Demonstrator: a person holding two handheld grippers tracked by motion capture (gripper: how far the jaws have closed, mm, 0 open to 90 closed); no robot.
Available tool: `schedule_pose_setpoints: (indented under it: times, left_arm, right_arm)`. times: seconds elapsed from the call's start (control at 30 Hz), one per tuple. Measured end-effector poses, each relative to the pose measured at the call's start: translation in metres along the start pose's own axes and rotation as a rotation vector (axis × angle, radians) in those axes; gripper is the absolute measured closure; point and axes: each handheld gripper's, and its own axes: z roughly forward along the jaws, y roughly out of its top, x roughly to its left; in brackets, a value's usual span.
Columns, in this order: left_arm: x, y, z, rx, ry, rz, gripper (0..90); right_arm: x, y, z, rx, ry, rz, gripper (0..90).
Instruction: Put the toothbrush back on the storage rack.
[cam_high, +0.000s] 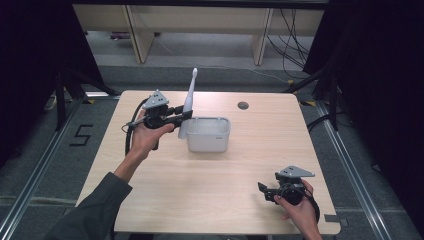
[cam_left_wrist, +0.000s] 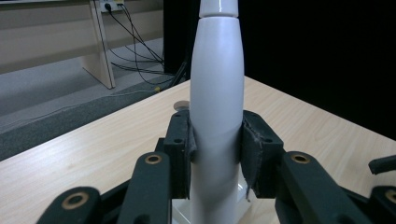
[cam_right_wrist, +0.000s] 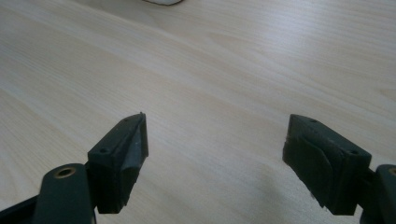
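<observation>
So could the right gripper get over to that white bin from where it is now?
Probably yes. The right gripper is open and holds nothing, and bare table lies between it and the white bin. The left gripper holds a toothbrush at the bin's far side.

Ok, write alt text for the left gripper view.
A white electric toothbrush handle stands upright, clamped between the left gripper's two black jaws. Behind it a light wooden table stretches away toward a grey floor and trailing cables.
</observation>
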Motion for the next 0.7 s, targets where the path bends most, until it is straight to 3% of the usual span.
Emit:
schedule_pose_setpoints:
  times: [0.1,0.17,0.23,0.33,0.37,0.47,0.5,0.7]
  left_arm:
    - [0.003,0.004,0.004,-0.010,0.016,0.003,66.3]
    - [0.004,0.007,0.007,-0.019,0.022,-0.005,66.3]
    - [0.006,0.009,0.009,-0.028,0.024,-0.001,66.3]
    - [0.006,0.013,0.012,-0.033,0.027,0.008,66.3]
    - [0.006,0.014,0.013,-0.031,0.027,0.010,66.3]
    - [0.006,0.020,0.019,-0.048,0.037,0.002,66.3]
    - [0.006,0.020,0.019,-0.048,0.037,0.002,66.3]
    - [0.005,0.019,0.033,-0.045,0.042,0.005,66.3]
  right_arm:
    - [0.002,0.000,0.000,0.010,0.010,0.024,22.4]
    - [0.001,0.000,0.001,-0.002,0.001,0.001,22.4]
    - [0.002,0.000,0.001,0.004,0.007,0.022,22.4]
    - [0.000,0.000,0.001,0.009,0.001,0.003,22.4]
    - [-0.001,0.000,0.002,-0.002,0.020,-0.003,22.4]
    - [0.000,-0.001,0.001,0.010,0.008,0.024,22.4]
    - [-0.002,0.000,0.001,0.008,-0.003,-0.001,22.4]
    - [-0.002,0.000,0.001,0.007,0.004,0.000,22.4]
